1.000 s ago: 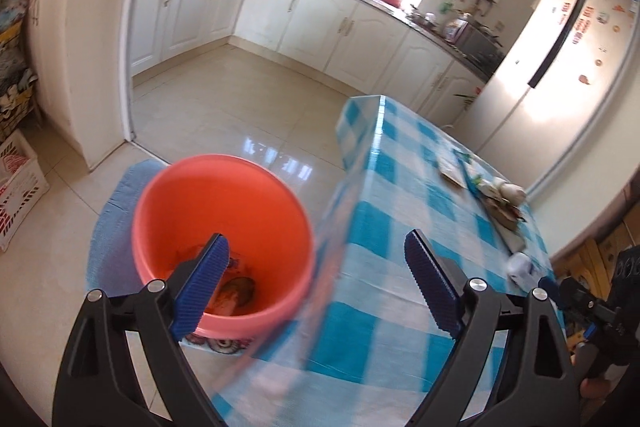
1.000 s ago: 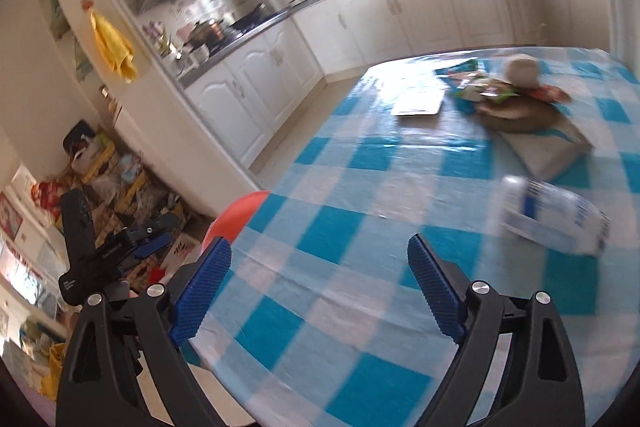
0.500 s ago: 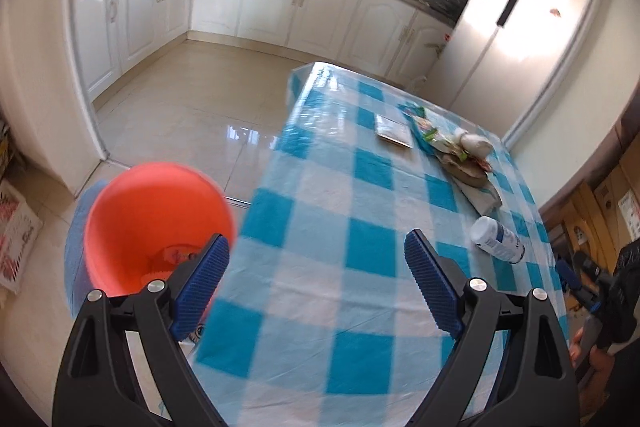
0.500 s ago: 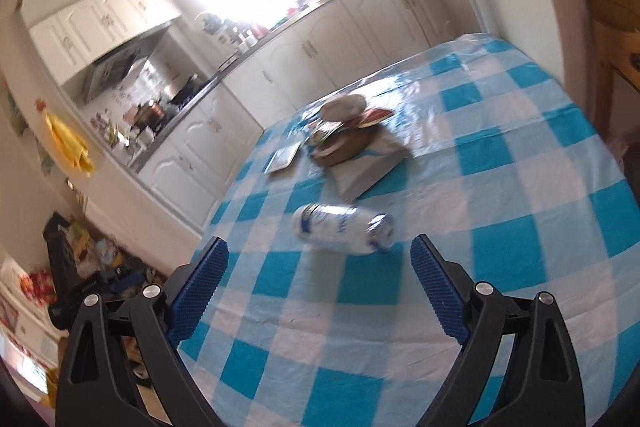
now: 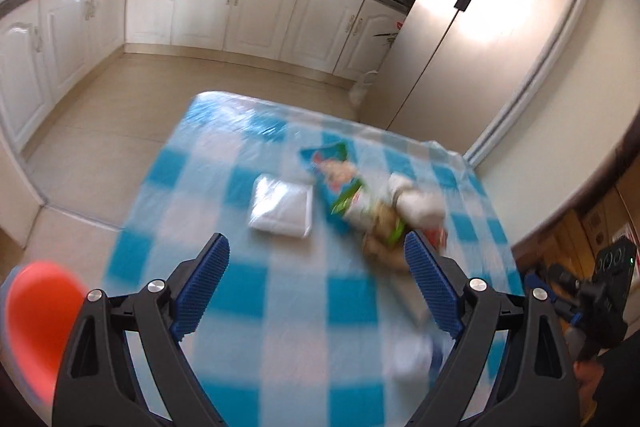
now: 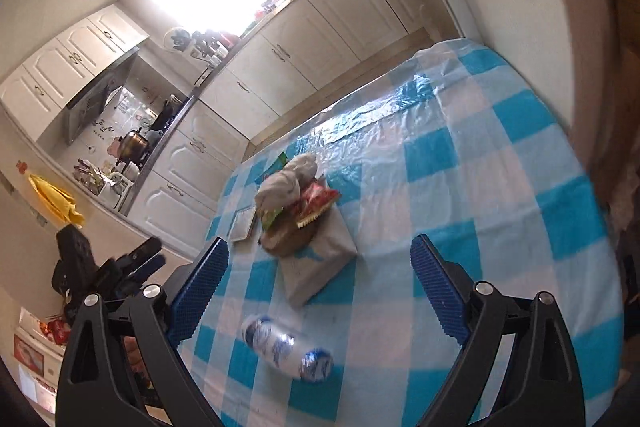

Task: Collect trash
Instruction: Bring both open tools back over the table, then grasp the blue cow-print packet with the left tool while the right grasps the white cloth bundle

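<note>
A blue-and-white checked table (image 5: pixel 288 307) carries a trash pile: snack wrappers (image 5: pixel 340 179), crumpled paper (image 6: pixel 288 183), brown scraps (image 6: pixel 292 243) on grey paper (image 6: pixel 320 267). A folded white packet (image 5: pixel 282 205) lies left of the pile. A plastic bottle (image 6: pixel 286 349) lies on its side near the front, blurred in the left wrist view (image 5: pixel 412 355). My left gripper (image 5: pixel 316 291) is open and empty above the table. My right gripper (image 6: pixel 320 291) is open and empty above the bottle. An orange bucket (image 5: pixel 36 323) stands on the floor at left.
White kitchen cabinets (image 5: pixel 200 7) line the far wall and a fridge (image 5: pixel 480 27) stands behind the table's far right corner. A wall (image 6: pixel 520 7) runs along the table's right side. The other hand-held gripper shows at the edge of each view (image 6: pixel 100 271).
Both views have swung toward the table's trash pile. The bucket has slid to the left edge of the left view. The bottle now lies between the right fingers, lower in view.
</note>
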`<state>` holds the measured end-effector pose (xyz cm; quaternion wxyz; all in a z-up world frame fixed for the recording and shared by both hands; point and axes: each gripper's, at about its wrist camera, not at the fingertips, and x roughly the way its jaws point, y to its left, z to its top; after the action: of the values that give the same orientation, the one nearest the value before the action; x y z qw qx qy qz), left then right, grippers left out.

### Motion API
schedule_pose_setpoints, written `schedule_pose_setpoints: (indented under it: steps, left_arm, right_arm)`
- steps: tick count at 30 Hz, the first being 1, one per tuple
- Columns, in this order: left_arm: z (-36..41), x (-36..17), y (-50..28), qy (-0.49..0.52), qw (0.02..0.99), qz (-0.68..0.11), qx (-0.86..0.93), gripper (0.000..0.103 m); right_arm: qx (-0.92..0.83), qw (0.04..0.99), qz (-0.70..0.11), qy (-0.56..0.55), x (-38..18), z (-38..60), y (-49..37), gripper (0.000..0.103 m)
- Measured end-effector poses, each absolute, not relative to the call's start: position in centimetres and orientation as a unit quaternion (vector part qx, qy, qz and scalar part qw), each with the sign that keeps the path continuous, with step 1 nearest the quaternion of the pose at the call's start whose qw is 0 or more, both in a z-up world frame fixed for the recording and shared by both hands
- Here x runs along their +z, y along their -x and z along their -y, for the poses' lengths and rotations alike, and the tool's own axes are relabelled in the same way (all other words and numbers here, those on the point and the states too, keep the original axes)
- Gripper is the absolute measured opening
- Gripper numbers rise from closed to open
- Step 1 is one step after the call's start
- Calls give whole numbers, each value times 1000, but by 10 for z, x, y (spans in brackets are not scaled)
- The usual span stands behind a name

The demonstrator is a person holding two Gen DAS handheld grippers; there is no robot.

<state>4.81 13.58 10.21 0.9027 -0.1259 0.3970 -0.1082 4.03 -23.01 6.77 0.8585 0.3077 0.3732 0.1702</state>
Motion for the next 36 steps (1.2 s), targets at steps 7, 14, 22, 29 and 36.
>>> schedule_pose_setpoints:
  steps: [7,14,22,29,36]
  left_arm:
    - [-96,72,-146,123,888,-428,-112,79]
    - [-65,51,-194,81,883,-447,-114,75]
    - [-42,33,-222,-3,873,-482,-75,68]
    - [-40,27,-214,-27,867,-491,-75,56]
    - [-37,29,-192,-50,864,-493,-93,53]
  right_arm:
    - [194,839,-399,-316,55,209,-113,58]
    - [206,835,-426,-282,43,178,-162,47]
    - [212,820,-467,-255,24,158,-187,46]
    - [240,806,-480,-249,20,148,-188,47]
    - [274,790,-484,-258,13,143,-175,46]
